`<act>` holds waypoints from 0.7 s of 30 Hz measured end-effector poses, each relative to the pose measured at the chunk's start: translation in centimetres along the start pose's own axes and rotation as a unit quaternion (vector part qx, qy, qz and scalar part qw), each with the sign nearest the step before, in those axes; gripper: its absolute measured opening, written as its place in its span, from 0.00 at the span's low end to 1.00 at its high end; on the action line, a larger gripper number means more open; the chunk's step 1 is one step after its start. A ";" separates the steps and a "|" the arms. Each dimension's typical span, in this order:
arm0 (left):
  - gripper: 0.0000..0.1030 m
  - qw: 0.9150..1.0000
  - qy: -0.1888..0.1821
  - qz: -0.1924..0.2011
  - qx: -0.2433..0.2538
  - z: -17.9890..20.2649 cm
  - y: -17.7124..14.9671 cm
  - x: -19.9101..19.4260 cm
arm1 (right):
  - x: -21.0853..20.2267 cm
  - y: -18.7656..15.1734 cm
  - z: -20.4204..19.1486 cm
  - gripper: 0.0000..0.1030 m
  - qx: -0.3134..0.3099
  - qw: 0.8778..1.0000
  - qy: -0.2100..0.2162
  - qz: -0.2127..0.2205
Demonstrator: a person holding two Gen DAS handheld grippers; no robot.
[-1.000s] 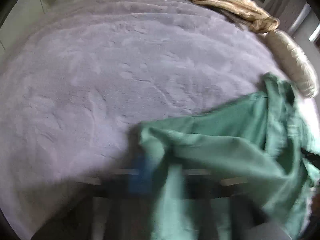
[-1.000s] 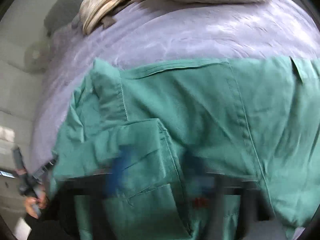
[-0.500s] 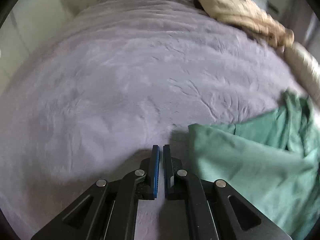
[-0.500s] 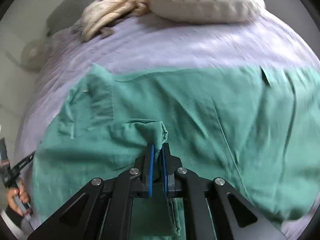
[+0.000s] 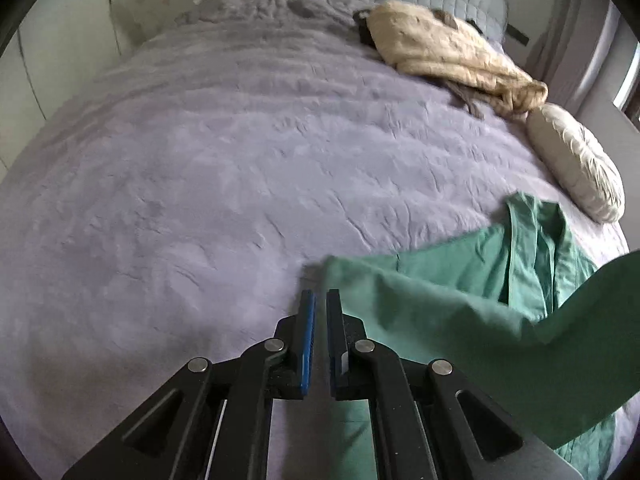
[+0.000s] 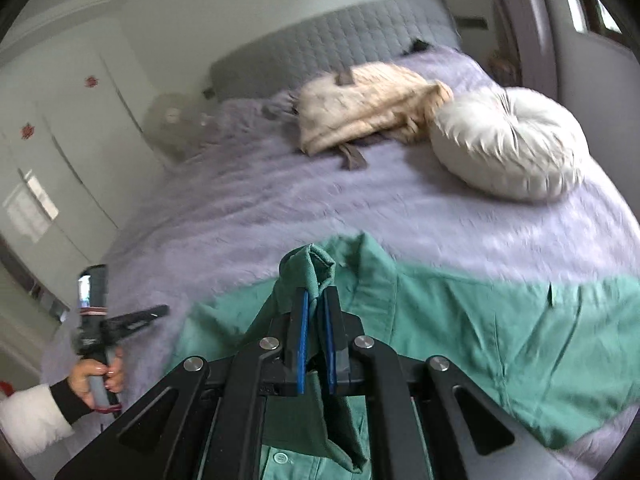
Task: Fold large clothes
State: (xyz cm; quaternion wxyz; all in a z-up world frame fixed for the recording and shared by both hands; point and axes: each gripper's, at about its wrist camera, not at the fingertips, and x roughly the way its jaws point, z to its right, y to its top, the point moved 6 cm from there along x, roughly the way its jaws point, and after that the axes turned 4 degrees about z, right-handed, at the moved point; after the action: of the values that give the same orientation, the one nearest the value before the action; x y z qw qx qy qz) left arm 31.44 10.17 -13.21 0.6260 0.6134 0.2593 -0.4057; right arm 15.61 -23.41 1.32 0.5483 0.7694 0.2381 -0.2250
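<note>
Lifted since before, the right tool [image 6: 315,300] pinches the green shirt [image 6: 500,332], hem cut off; left tool [image 5: 320,300] closed, empty

Lilac bedspread [image 5: 224,184], beige quilt [image 5: 448,52], round cushion [image 6: 508,144]

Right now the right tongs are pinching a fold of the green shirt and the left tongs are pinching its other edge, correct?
Not quite. The right tongs do pinch a fold of the green shirt, but the left tongs are shut on nothing, over the purple bedspread beside the shirt, as the left wrist view shows.
</note>
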 end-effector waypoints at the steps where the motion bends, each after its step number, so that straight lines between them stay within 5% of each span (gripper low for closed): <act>1: 0.06 1.000 0.002 -0.008 -0.002 0.1 -0.3 0.5 | 0.2 0.0 0.1 0.08 0.002 1.000 -0.003 0.000; 5: 0.07 0.999 -0.003 -0.043 -0.011 0.2 -1.3 2.3 | 2.5 -1.8 5.9 0.08 0.076 0.995 -0.060 -0.033; 7: 0.47 0.999 0.009 -0.048 -0.004 0.1 -1.6 2.7 | 4.4 -3.7 10.4 0.12 0.130 0.985 -0.091 -0.066; 8: 0.82 0.999 0.023 -0.042 -0.003 -0.1 -1.5 2.7 | 5.9 -5.4 12.7 0.12 0.161 0.977 -0.095 -0.106; 9: 0.87 0.999 0.029 -0.030 -0.003 -0.3 -1.4 2.4 | 6.7 -6.7 14.0 0.12 0.181 0.968 -0.103 -0.137; 11: 0.87 0.999 0.024 -0.028 0.001 -0.3 -1.3 2.1 | 6.9 -8.9 15.5 0.12 0.222 0.954 -0.110 -0.169; 15: 0.87 0.998 0.023 -0.051 0.022 -0.3 -1.5 2.7 | 4.3 -10.7 13.0 0.17 0.245 0.955 -0.065 -0.152; 17: 0.87 0.996 0.011 -0.083 0.027 -0.3 -2.1 3.8 | 3.3 -11.2 10.2 0.40 0.254 0.956 -0.023 -0.146; 19: 0.87 0.995 0.011 -0.098 0.029 -0.3 -2.5 4.9 | 3.3 -12.3 6.5 0.49 0.273 0.948 0.045 -0.157; 21: 0.87 0.994 0.002 -0.103 0.030 -0.1 -2.4 5.6 | 4.2 -14.0 1.1 0.53 0.298 0.928 0.130 -0.184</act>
State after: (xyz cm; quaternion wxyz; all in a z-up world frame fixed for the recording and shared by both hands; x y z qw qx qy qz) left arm 32.48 9.39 -19.16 0.5620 0.6027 0.3103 -0.4739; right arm 10.24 -19.96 -11.87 0.2066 0.8628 0.3664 -0.2803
